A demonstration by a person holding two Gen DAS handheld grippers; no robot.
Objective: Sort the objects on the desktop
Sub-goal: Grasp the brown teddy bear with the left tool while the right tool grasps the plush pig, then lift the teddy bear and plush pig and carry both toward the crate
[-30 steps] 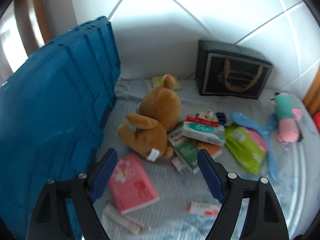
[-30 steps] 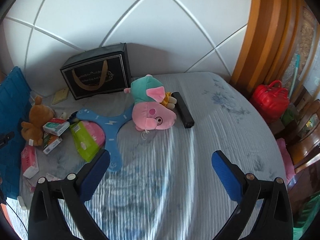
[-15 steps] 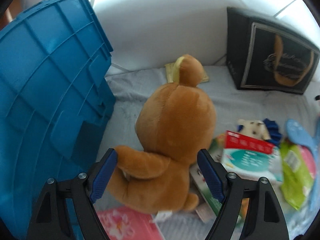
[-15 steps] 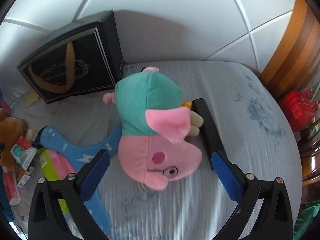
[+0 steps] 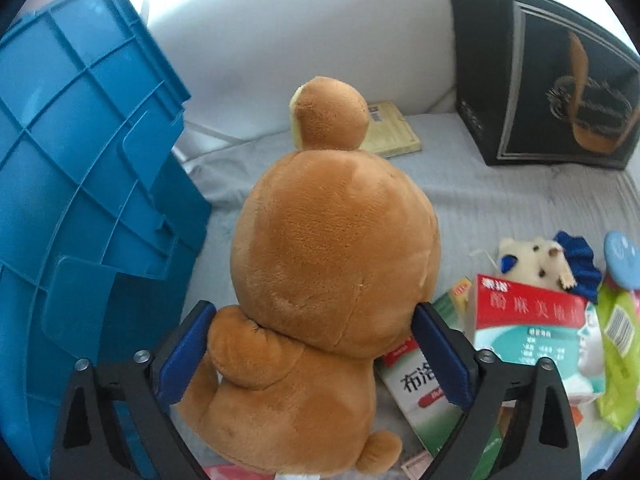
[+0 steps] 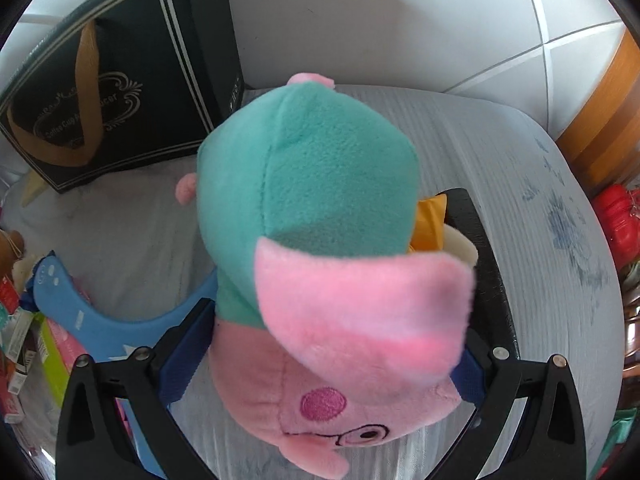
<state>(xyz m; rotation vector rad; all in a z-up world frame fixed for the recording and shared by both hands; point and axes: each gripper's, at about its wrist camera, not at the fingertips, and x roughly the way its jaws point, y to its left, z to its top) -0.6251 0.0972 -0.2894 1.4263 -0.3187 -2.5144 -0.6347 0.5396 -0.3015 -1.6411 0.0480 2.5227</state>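
Note:
A brown plush bear point(image 5: 332, 264) lies on the grey cloth, filling the left wrist view. My left gripper point(image 5: 312, 352) is open, its blue pads on either side of the bear's neck and body. A pink pig plush in a teal top point(image 6: 316, 248) fills the right wrist view. My right gripper point(image 6: 320, 364) is open, its pads on either side of the pig's head. A blue crate point(image 5: 80, 208) stands just left of the bear.
A black gift bag point(image 5: 552, 92) stands at the back; it also shows in the right wrist view point(image 6: 116, 92). Boxes point(image 5: 528, 328), a green packet point(image 5: 620, 348) and a small white toy point(image 5: 536, 260) lie right of the bear. A blue bib point(image 6: 88, 316) and a black bar point(image 6: 480, 264) flank the pig.
Both grippers have moved forward and down. The bear now sits between the left pads and the pig between the right pads. The jaws have stayed open.

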